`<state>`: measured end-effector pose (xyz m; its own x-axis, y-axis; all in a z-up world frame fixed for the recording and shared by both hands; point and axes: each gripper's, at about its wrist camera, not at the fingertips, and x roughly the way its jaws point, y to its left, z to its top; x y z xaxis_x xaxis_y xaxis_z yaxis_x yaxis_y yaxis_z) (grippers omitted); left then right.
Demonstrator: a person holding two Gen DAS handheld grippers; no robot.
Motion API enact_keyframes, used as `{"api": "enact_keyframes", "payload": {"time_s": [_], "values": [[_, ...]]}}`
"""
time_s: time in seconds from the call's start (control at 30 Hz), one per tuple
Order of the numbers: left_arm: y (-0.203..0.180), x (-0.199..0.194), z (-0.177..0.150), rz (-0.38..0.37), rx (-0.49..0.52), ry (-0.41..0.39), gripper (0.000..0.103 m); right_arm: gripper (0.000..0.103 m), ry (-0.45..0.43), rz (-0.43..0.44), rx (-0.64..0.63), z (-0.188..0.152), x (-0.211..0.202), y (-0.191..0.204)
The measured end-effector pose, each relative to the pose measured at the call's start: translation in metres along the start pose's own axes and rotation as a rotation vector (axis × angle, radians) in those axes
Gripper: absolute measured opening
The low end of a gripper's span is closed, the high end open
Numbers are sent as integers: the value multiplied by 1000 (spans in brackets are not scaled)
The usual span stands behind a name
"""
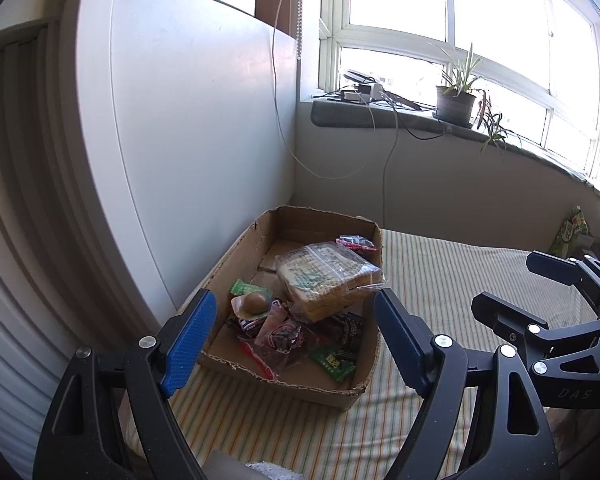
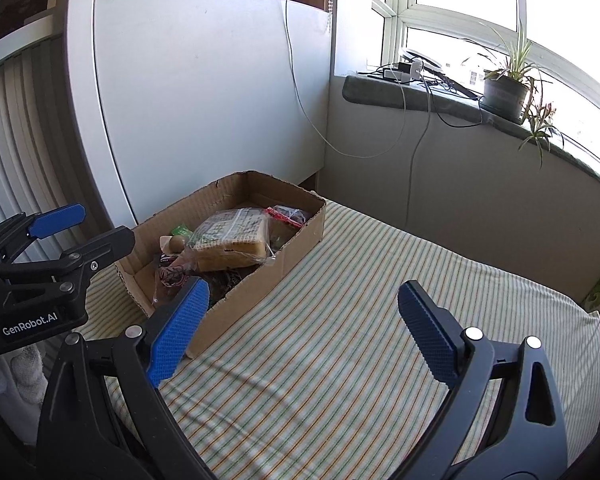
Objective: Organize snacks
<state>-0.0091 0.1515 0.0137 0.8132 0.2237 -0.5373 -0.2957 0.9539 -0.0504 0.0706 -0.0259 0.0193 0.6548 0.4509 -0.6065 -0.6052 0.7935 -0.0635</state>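
Striped cloth [image 2: 340,320]; snacks [image 1: 296,320] in cardboard box [image 1: 236,252]; both grippers empty, spread.

Potted plant [image 1: 456,98] on windowsill [image 2: 440,98]; striped sheet [image 2: 360,320]; perhaps chargers [image 1: 364,91].

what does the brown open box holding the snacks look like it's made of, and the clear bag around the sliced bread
The brown open box looks like plain corrugated cardboard with a matte finish: its torn top rim shows ragged, fluted edges. The clear bag around the sliced bread is probably thin glossy plastic film: it wrinkles, catches highlights, and the bread slices show through under a printed label.
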Motion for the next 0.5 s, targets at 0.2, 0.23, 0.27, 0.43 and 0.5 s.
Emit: {"api": "enact_keyframes", "payload": {"time_s": [0.2, 0.23, 0.27, 0.43, 0.5], "values": [[-2, -1, 0, -1, 2, -1, 81, 97, 3, -1, 1, 0, 0, -1], [-2, 0, 0, -1, 2, 0, 81, 97, 2, -1, 1, 0, 0, -1], [-3, -1, 0, -1, 1, -1, 81, 97, 1, -1, 0, 0, 0, -1], [-3, -2, 0, 2, 0, -1, 81, 97, 3, -2, 2, -1, 1, -3], [-3, -1, 0, 2, -1, 1, 81, 97, 4, -1, 4, -1, 1, -4]]}}
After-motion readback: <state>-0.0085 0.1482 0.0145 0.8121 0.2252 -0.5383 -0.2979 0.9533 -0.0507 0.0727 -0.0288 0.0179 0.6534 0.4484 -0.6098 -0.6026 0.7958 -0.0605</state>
